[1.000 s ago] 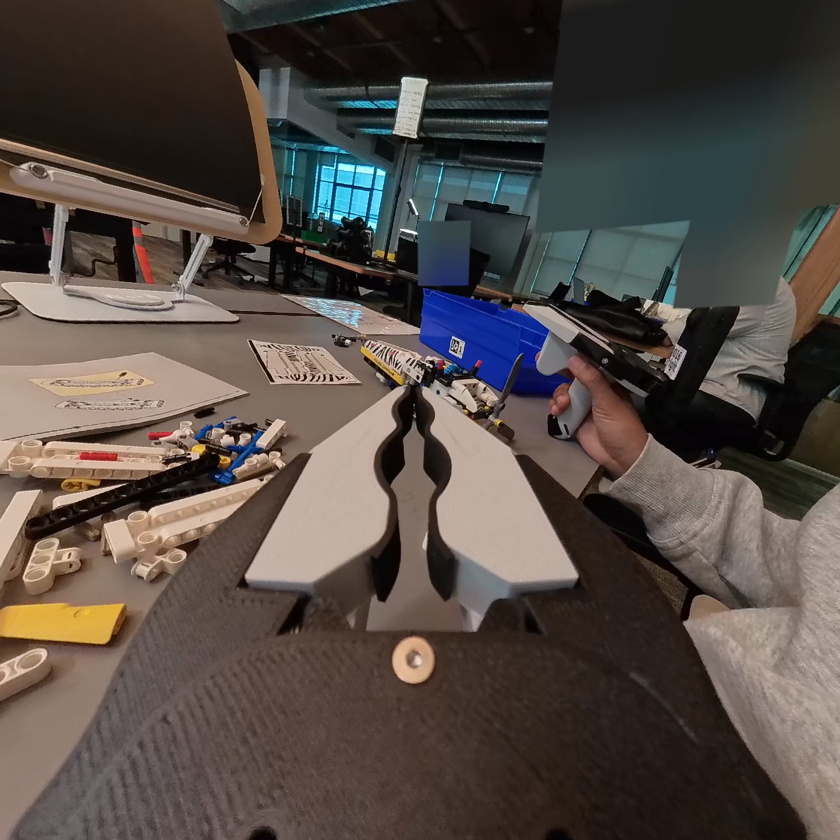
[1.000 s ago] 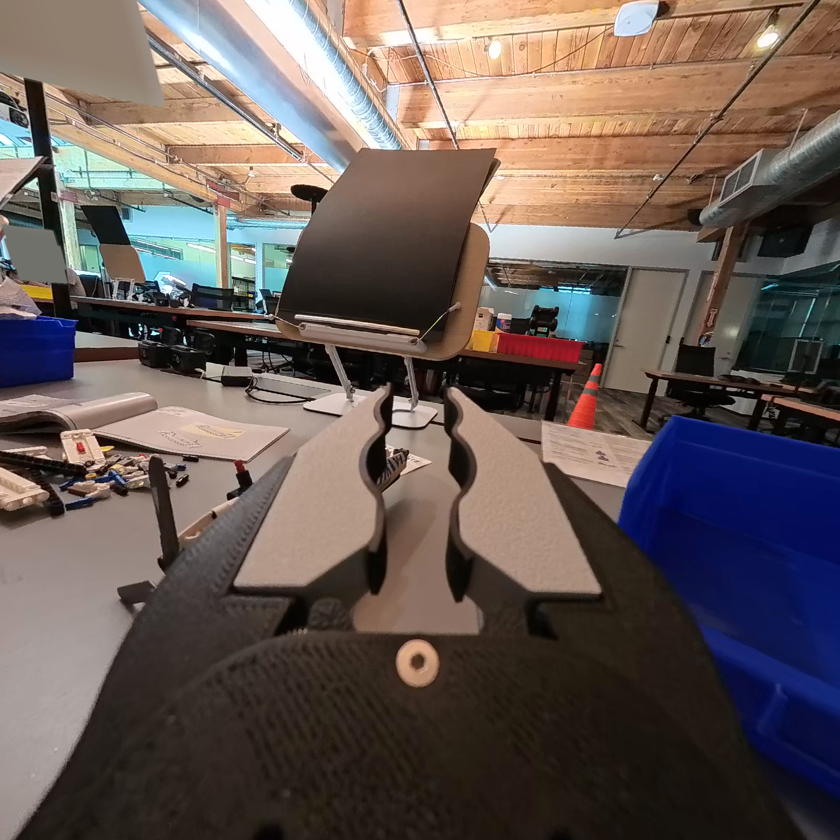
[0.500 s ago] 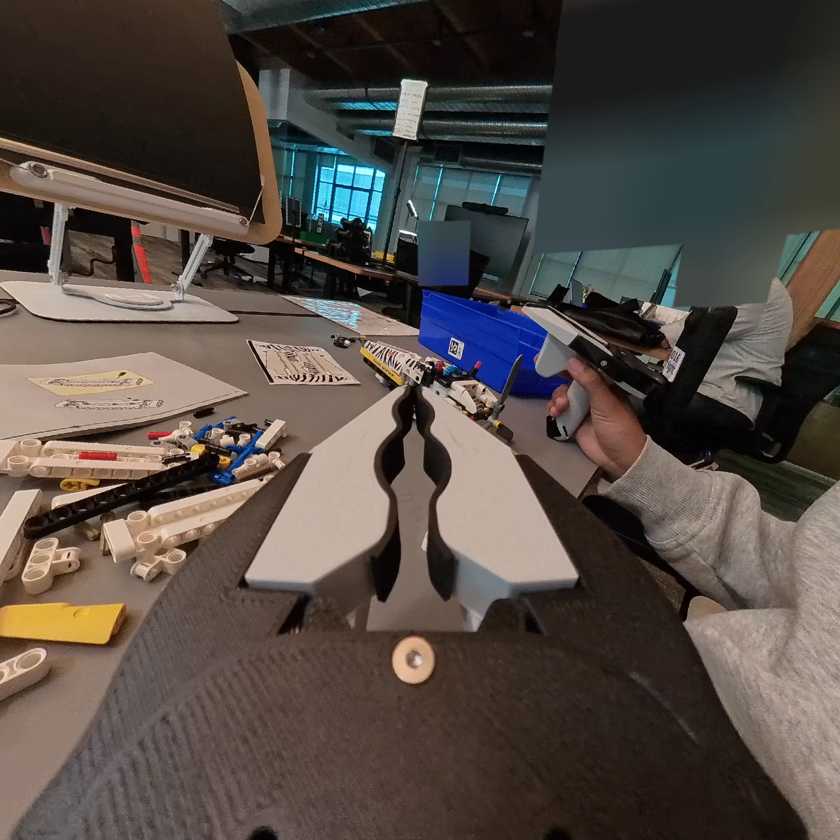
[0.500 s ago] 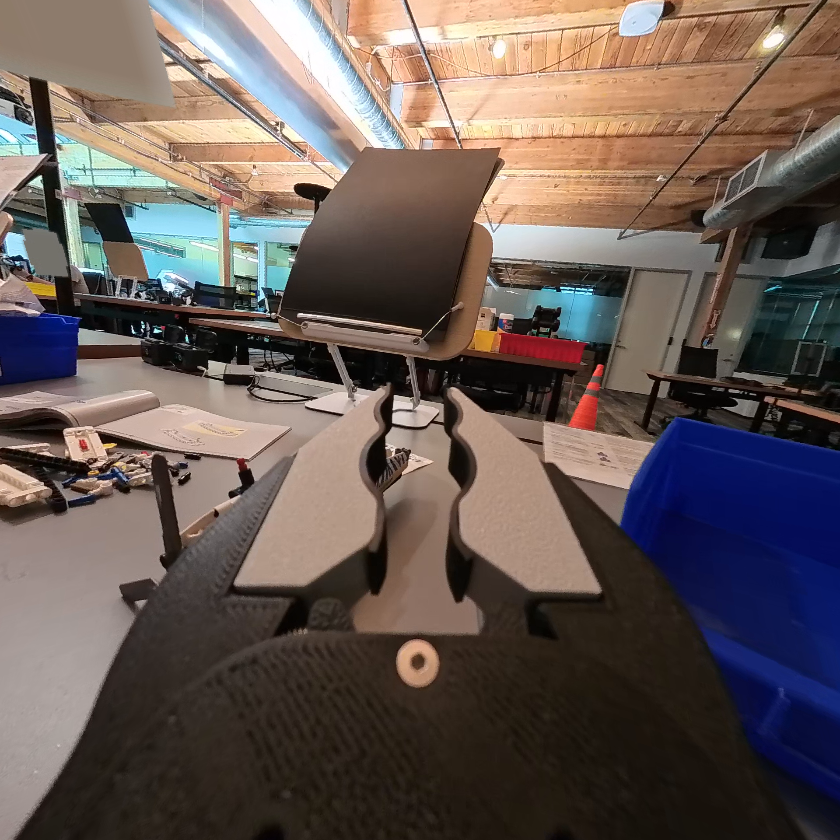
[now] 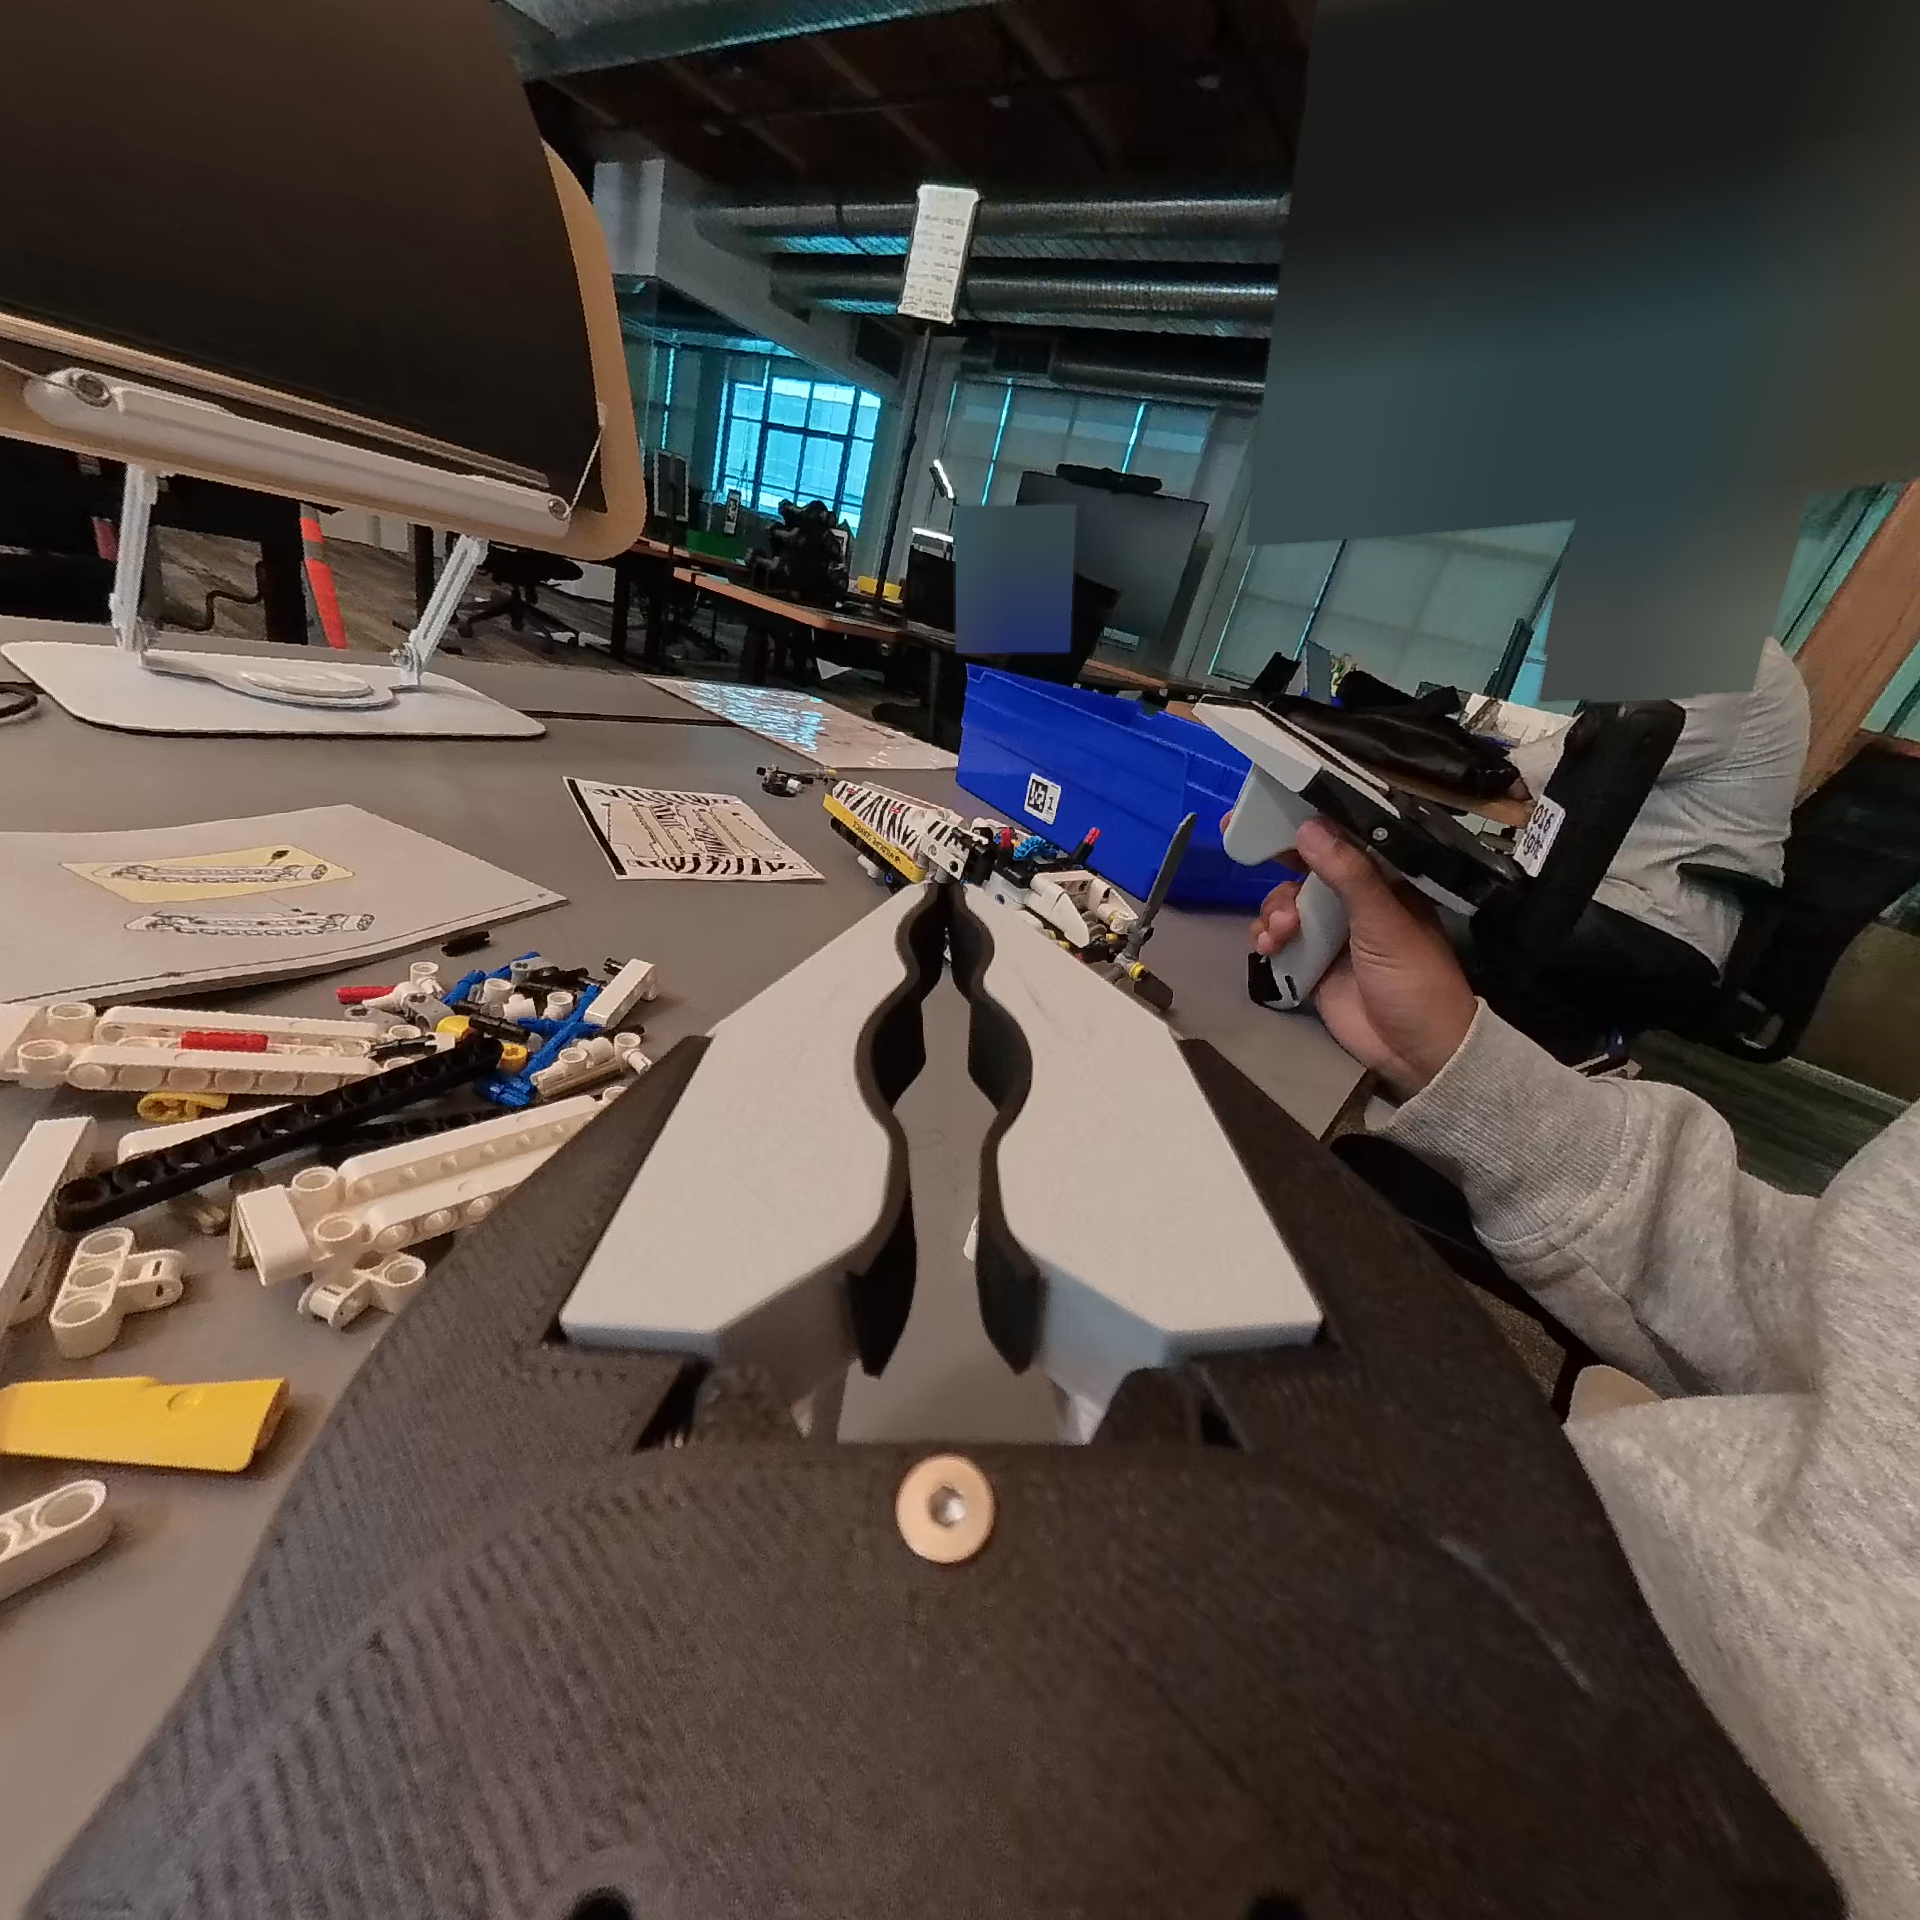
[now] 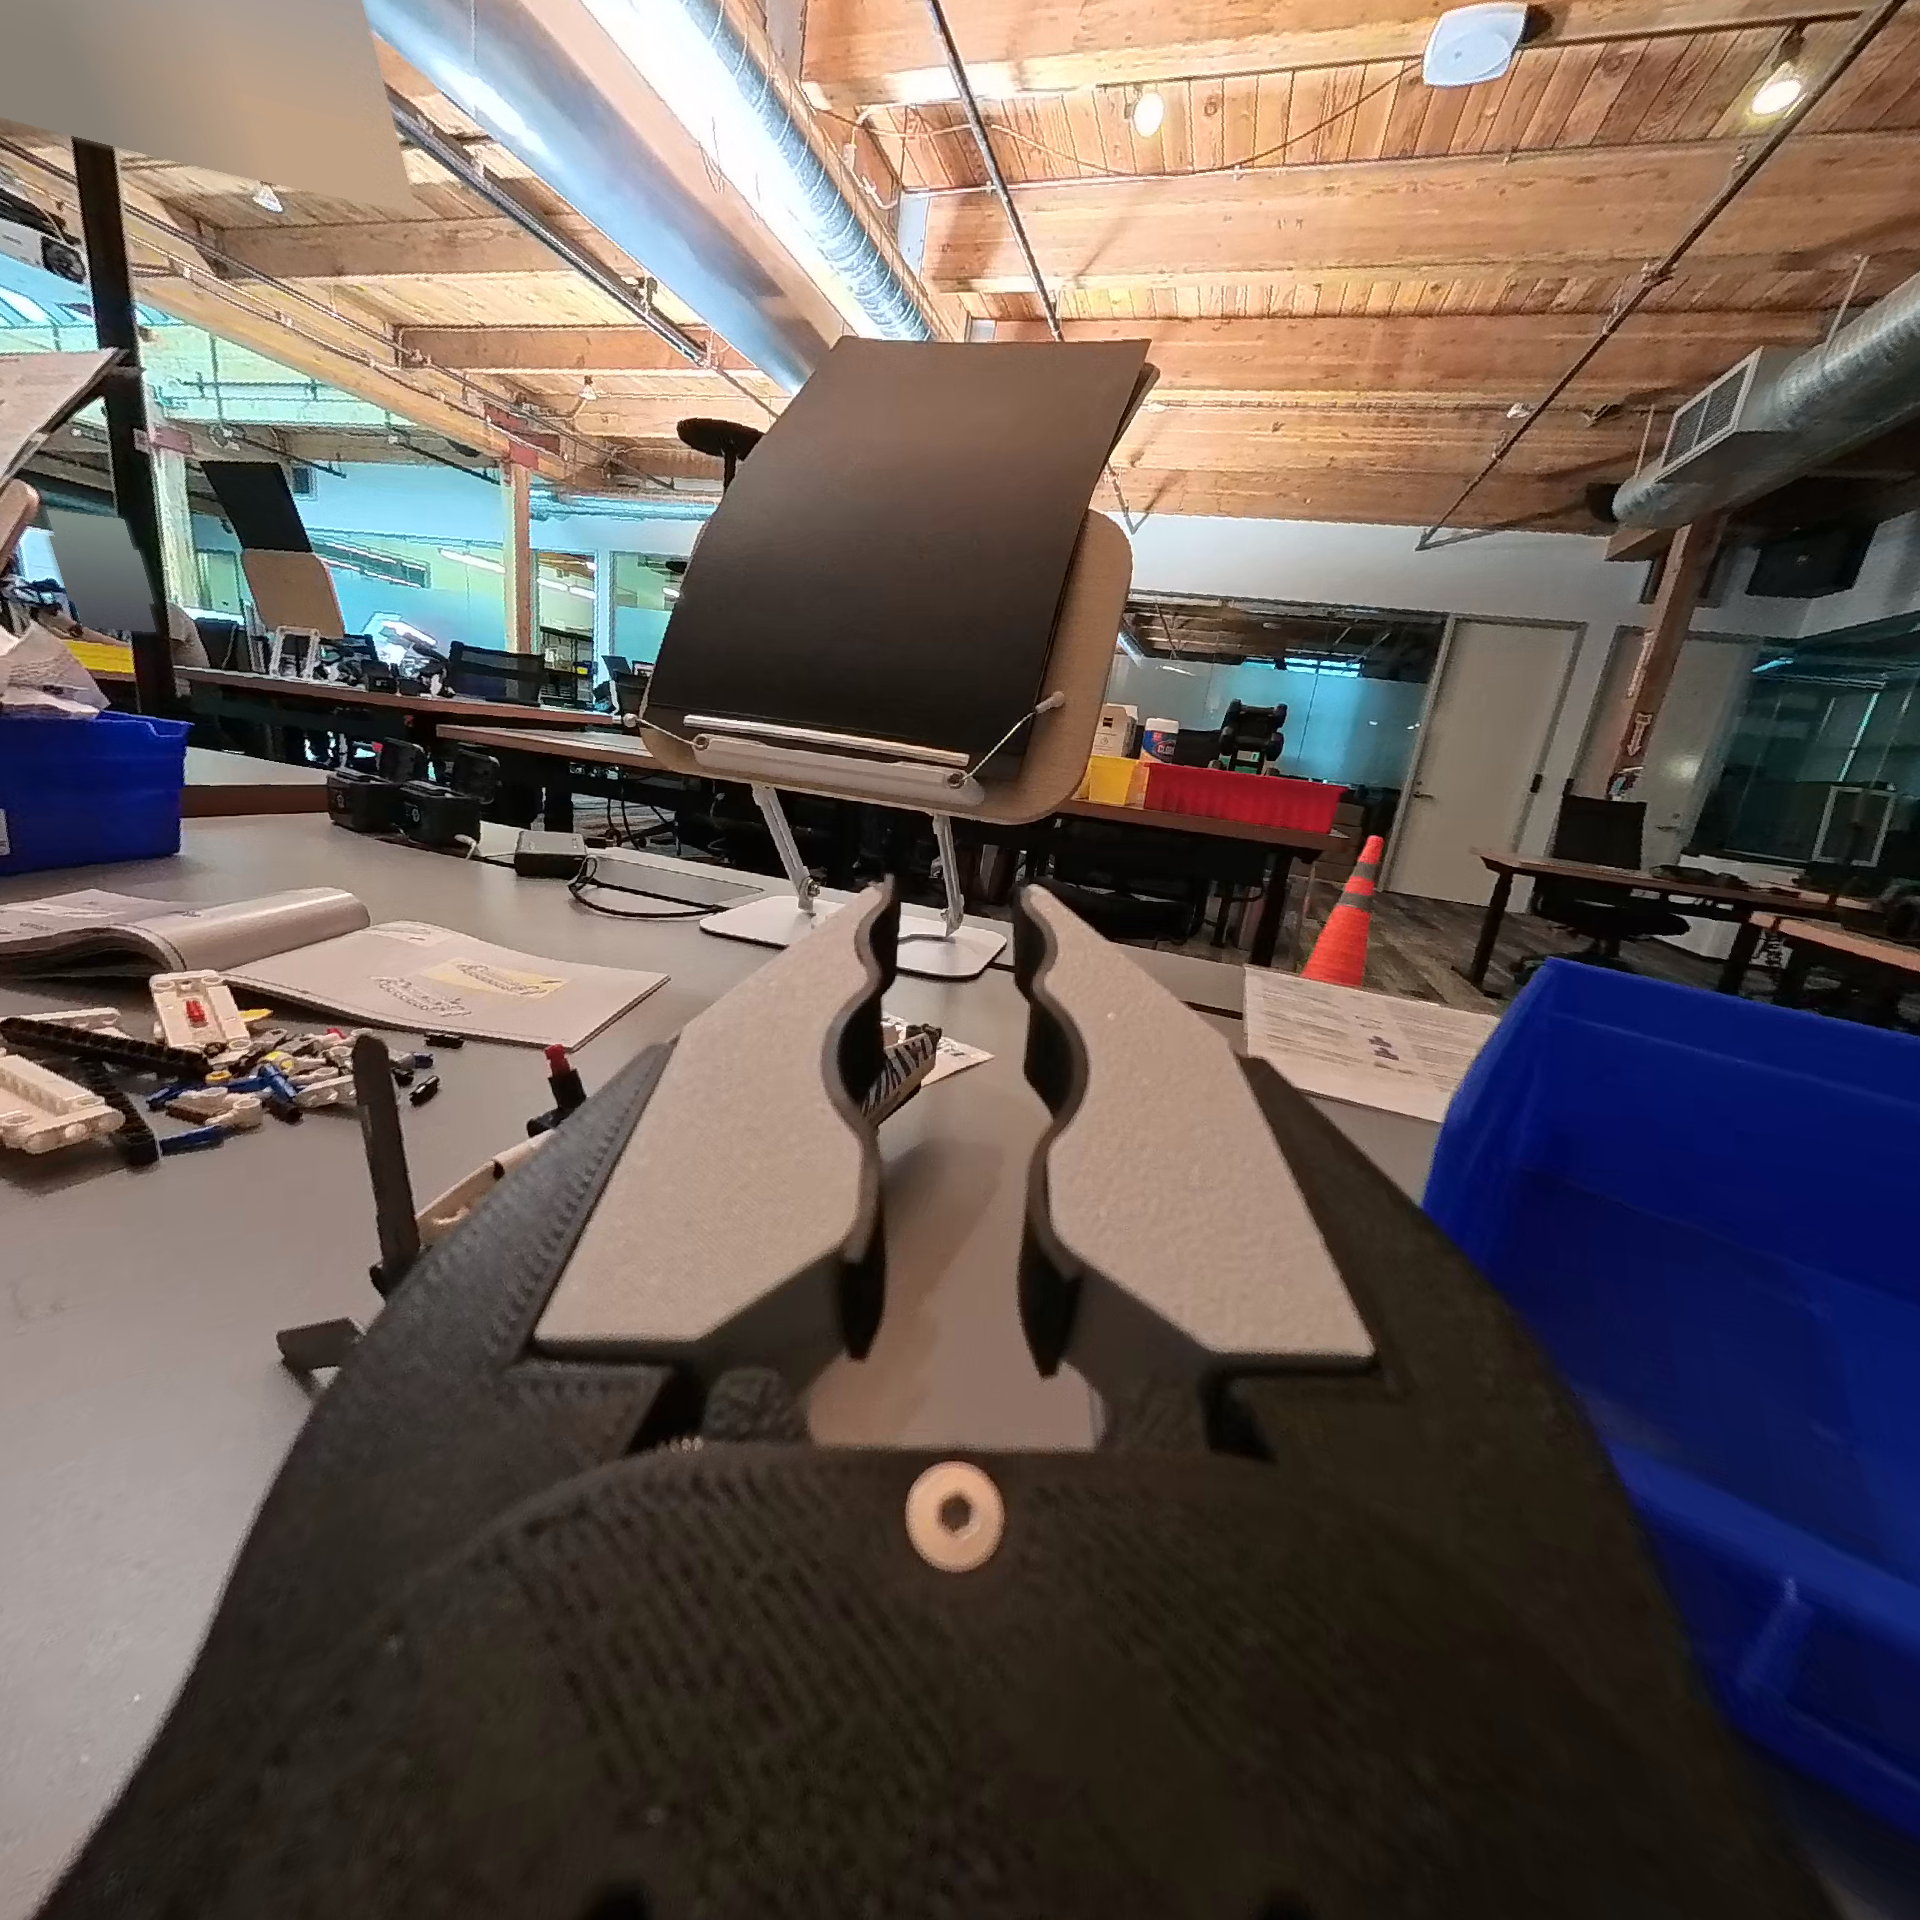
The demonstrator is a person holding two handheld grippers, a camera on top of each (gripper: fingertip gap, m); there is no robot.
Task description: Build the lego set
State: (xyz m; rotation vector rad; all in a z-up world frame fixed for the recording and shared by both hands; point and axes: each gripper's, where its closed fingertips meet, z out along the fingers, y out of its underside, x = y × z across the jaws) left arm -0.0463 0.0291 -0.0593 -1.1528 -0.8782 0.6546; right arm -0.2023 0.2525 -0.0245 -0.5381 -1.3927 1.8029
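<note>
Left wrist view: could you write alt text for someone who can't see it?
A shut, empty left gripper points across a grey table at a half-built striped lego model. Loose lego pieces lie left; a hand holds the right gripper's handle.

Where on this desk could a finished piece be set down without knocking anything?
Bare grey desk lies between the loose bricks and the striped model. It is crowded near the booklet.

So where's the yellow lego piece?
In the left wrist view, the yellow piece lies flat on the grey table at the far left, just in front of the white beams.
</note>
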